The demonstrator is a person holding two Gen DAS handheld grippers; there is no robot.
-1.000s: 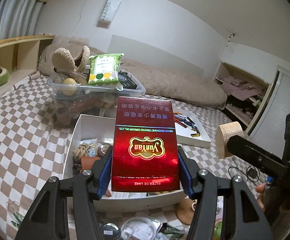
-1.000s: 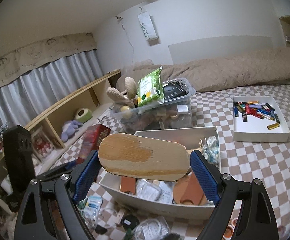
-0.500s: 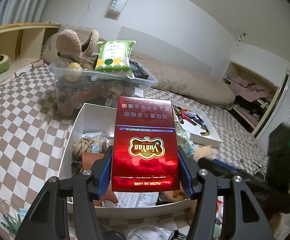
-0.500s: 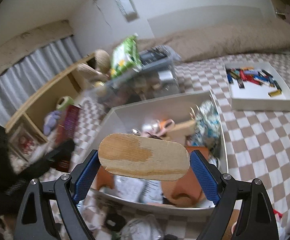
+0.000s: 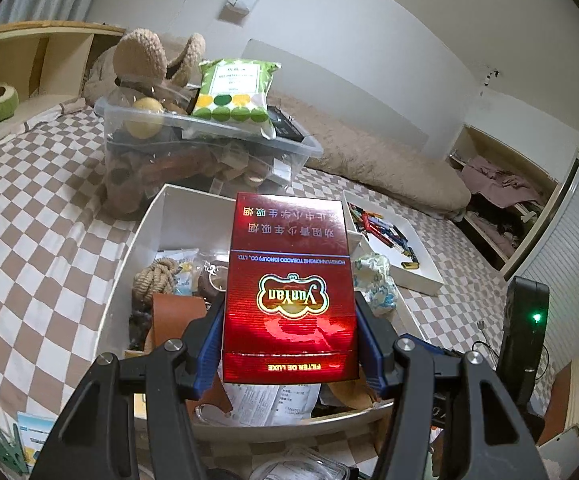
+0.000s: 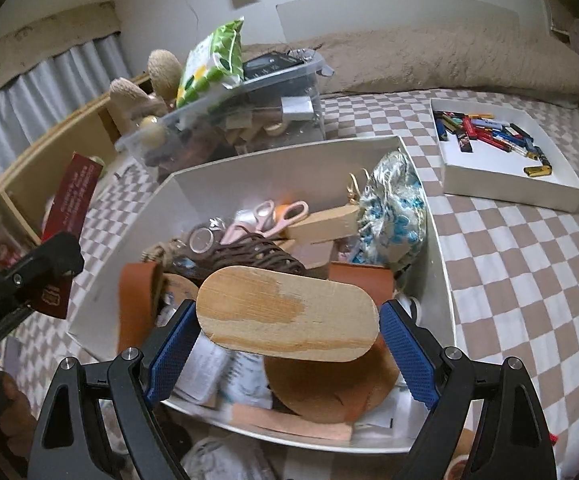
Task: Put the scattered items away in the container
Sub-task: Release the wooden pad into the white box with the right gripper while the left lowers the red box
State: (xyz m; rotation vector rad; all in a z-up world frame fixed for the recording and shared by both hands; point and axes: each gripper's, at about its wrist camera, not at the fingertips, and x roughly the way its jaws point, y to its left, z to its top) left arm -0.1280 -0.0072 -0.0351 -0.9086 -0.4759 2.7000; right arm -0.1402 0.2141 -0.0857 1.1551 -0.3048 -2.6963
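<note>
Checkered bed is carrying the white box (image 6: 445, 280). Right claw (image 6: 289, 322) is gripping the wooden oval (image 6: 287, 316), long axis crosswise, right above the box's near end; left claw (image 5: 289, 344) is gripping the red carton (image 5: 289, 288) over it too.
</note>
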